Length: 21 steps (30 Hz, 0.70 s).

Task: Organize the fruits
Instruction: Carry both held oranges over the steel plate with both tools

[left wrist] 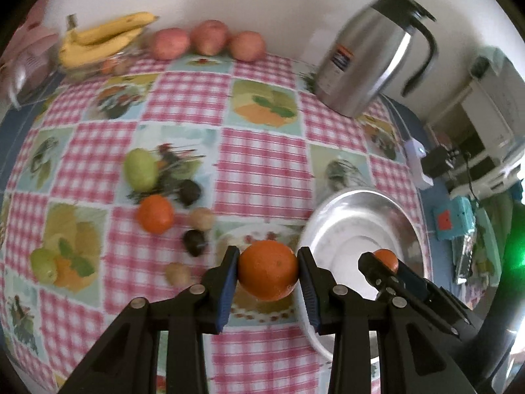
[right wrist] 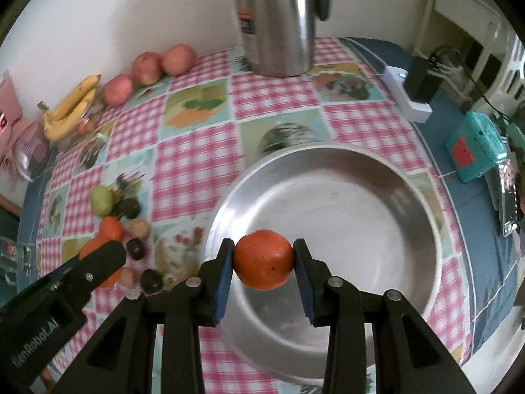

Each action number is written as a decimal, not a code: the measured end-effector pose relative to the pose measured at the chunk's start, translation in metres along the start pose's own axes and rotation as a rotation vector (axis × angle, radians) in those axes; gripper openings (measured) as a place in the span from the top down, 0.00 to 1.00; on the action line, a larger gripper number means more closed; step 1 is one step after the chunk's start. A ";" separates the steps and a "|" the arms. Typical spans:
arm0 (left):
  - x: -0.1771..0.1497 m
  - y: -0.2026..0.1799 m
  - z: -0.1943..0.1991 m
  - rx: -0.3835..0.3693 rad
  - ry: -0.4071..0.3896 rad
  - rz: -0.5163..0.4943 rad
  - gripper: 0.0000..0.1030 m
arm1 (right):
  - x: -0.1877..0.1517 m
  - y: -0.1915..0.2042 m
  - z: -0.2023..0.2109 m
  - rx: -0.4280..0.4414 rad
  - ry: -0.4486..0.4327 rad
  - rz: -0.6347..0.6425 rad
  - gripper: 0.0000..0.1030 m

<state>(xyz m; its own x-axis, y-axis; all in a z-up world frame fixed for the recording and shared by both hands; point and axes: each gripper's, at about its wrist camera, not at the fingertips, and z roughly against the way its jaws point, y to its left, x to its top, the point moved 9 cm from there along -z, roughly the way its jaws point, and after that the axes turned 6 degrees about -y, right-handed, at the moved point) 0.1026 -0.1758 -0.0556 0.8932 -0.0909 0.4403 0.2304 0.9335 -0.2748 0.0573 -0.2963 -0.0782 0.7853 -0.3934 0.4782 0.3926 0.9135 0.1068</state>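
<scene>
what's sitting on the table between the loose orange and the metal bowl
In the left wrist view, between the loose orange and the metal bowl lie three small fruits: two dark ones and a tan one, then bare tablecloth.

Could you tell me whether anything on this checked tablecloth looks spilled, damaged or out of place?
Nothing stands out. The steel jug stands upright, its lean only lens distortion; the round metal bowl sits flat and empty, and the loose small fruits lie unspilled. Each gripper cleanly holds an orange.
</scene>
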 end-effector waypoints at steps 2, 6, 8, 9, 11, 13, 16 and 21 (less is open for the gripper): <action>-0.001 -0.012 -0.005 -0.009 0.003 -0.026 0.62 | 0.002 -0.013 0.000 -0.018 -0.002 -0.022 0.63; -0.009 -0.033 -0.015 -0.017 0.017 -0.085 0.62 | 0.003 -0.031 0.001 -0.041 -0.008 -0.050 0.63; -0.015 -0.042 -0.020 -0.016 0.026 -0.112 0.62 | 0.000 -0.039 -0.001 -0.053 -0.002 -0.064 0.63; -0.017 -0.045 -0.021 -0.013 0.028 -0.122 0.62 | -0.001 -0.042 -0.002 -0.065 0.004 -0.066 0.63; -0.021 -0.051 -0.024 -0.018 0.034 -0.137 0.62 | -0.005 -0.050 -0.004 -0.080 0.012 -0.075 0.63; -0.025 -0.056 -0.027 -0.025 0.042 -0.154 0.62 | -0.009 -0.059 -0.005 -0.075 0.017 -0.099 0.63; -0.031 -0.061 -0.032 -0.024 0.052 -0.174 0.62 | -0.014 -0.067 -0.008 -0.100 0.033 -0.105 0.63; -0.042 -0.062 -0.043 -0.036 0.094 -0.168 0.62 | -0.025 -0.076 -0.017 -0.106 0.069 -0.129 0.63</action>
<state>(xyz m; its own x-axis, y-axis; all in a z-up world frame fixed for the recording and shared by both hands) 0.0676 -0.2445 -0.0936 0.8726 -0.2779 0.4017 0.3917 0.8894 -0.2355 0.0158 -0.3579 -0.1127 0.7547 -0.5164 0.4047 0.5380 0.8402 0.0688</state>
